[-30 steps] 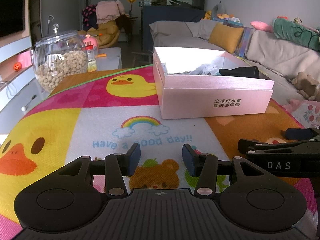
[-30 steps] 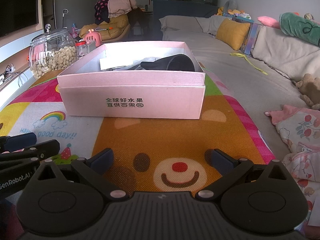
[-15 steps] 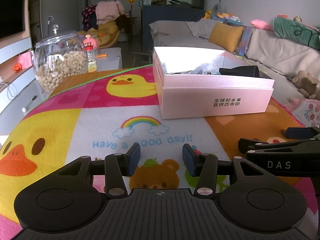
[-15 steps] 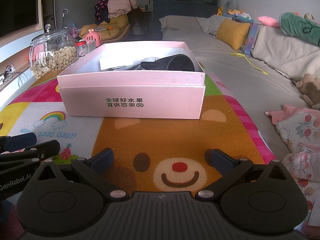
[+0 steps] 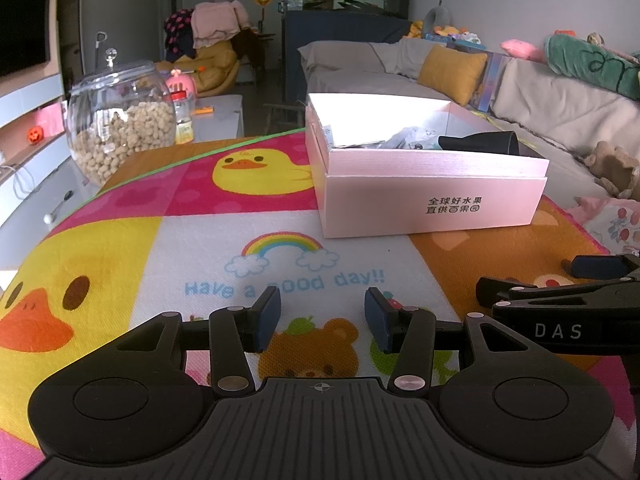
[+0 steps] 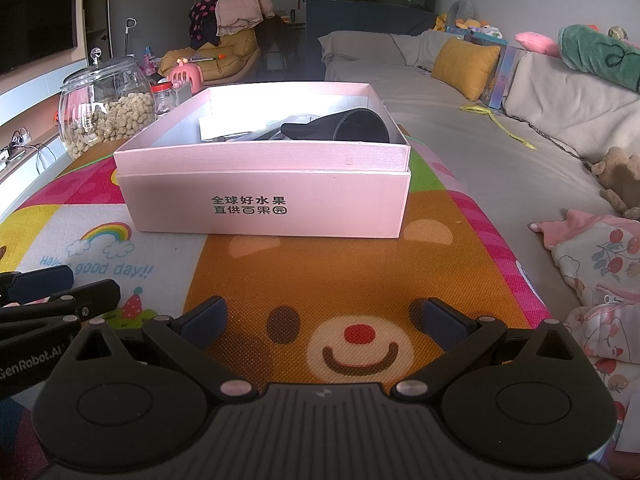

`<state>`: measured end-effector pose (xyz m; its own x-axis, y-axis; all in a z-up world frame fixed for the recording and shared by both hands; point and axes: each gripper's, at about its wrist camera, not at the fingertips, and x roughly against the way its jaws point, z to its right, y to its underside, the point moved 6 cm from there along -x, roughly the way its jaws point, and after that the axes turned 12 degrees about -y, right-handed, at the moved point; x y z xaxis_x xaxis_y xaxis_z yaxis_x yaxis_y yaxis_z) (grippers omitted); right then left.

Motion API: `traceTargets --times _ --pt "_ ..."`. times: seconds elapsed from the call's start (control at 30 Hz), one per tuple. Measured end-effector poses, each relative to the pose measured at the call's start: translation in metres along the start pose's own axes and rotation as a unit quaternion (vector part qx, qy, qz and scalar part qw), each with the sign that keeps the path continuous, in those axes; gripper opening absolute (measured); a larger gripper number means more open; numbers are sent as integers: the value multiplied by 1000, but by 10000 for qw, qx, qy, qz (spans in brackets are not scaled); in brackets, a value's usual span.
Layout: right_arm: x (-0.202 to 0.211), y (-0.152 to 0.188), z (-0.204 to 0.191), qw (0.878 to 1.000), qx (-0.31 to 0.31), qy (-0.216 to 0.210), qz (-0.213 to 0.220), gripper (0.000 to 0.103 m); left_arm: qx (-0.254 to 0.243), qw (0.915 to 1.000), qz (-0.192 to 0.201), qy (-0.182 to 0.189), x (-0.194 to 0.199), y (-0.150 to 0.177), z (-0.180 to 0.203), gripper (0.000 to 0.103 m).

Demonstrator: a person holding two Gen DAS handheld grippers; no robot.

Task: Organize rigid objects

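The box (image 6: 264,204) is pale pink with dark printed characters on its front, white inside, and holds a black cup (image 6: 352,126). The mat (image 5: 160,240) beneath is a patchwork of bright panels: yellow ducks with orange beaks on pink and yellow, a rainbow with light blue lettering on white, a brown bear face with a red nose on orange. The clear jar (image 5: 120,120) holds beige pellets. The cushion (image 6: 464,66) is mustard yellow.

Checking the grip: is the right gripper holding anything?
No, the right gripper is open over the mat, nothing between its fingers.
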<state>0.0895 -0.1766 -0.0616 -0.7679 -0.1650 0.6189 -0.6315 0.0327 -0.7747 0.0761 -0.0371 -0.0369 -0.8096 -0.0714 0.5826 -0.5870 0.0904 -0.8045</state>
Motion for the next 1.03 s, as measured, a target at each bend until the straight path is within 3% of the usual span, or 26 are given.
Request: traceTargets --times 1.03 --pt "0 0 0 10000 -11 -8 1 103 -47 10000 11 -53 0 -1 0 53"
